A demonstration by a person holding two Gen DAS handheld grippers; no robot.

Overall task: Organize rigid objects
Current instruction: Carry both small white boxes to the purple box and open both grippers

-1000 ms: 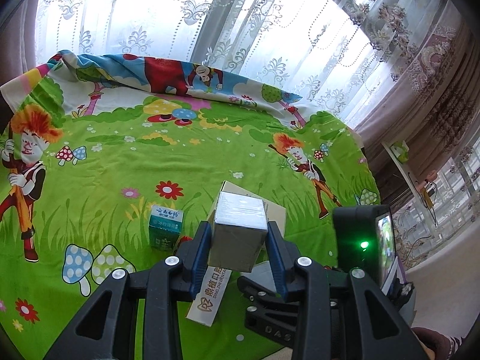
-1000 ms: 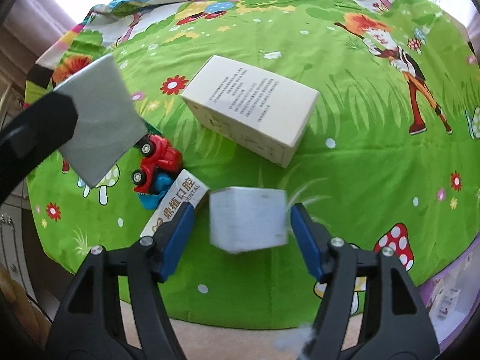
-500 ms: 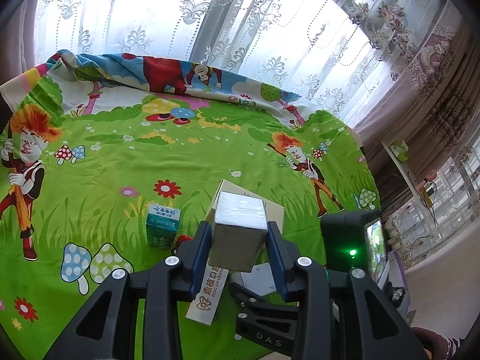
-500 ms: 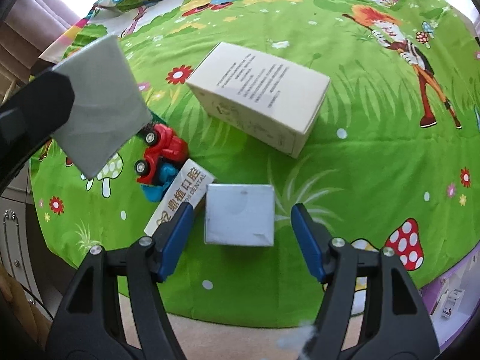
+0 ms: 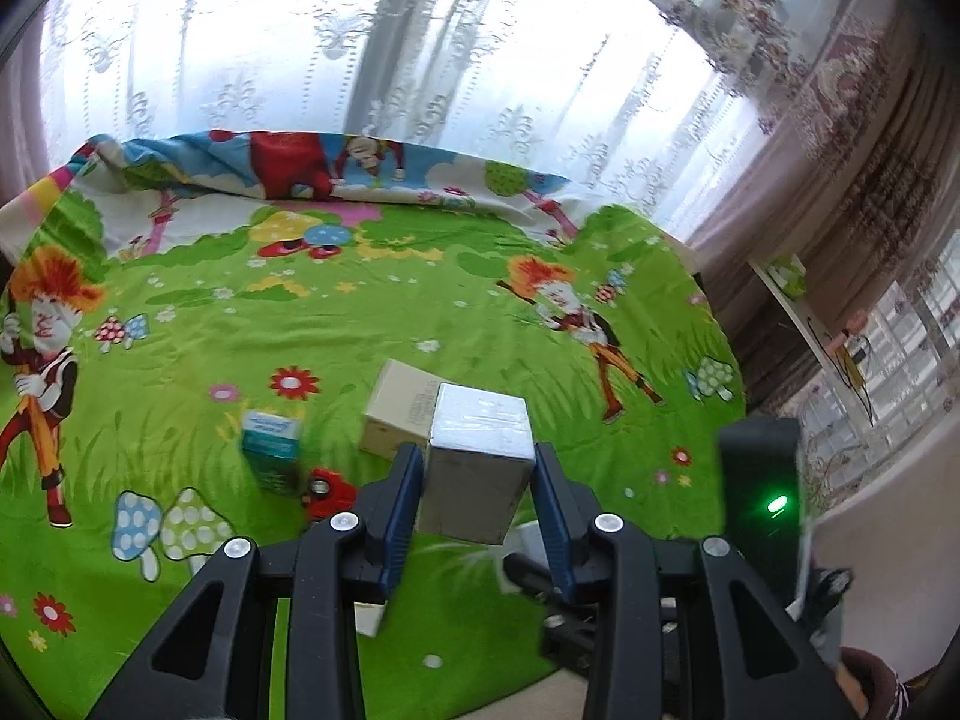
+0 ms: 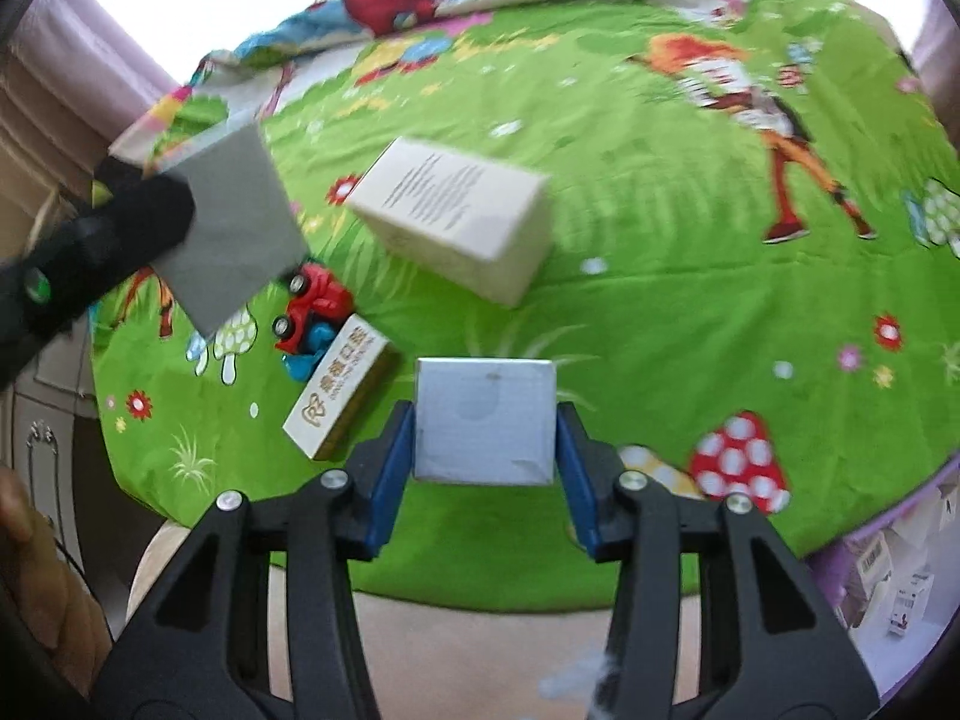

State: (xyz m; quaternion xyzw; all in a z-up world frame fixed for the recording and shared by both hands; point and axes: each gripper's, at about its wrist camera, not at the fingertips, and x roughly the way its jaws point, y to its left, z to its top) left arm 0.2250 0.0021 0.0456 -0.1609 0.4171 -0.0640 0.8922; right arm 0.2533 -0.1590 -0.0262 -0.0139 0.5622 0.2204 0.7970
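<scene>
My left gripper (image 5: 477,489) is shut on a grey box (image 5: 477,468) and holds it in the air above the table; that box also shows in the right wrist view (image 6: 231,222). My right gripper (image 6: 485,429) is shut on a white box (image 6: 485,420) near the table's front edge. A large cream box (image 6: 456,216) lies mid-table, also in the left wrist view (image 5: 399,414). A long white dental box (image 6: 339,402) lies beside a red toy car (image 6: 309,312). A small teal carton (image 5: 273,450) stands left of the car (image 5: 327,492).
A round table wears a green cartoon cloth (image 6: 690,240), bunched at the far edge (image 5: 270,162). Lace curtains (image 5: 360,48) hang behind. A white shelf (image 5: 798,312) is at the right. Small boxes (image 6: 900,576) lie on the floor at the lower right.
My right gripper has closed on the white box, which was loose between open jaws before. My left gripper has risen and drawn back with the grey box.
</scene>
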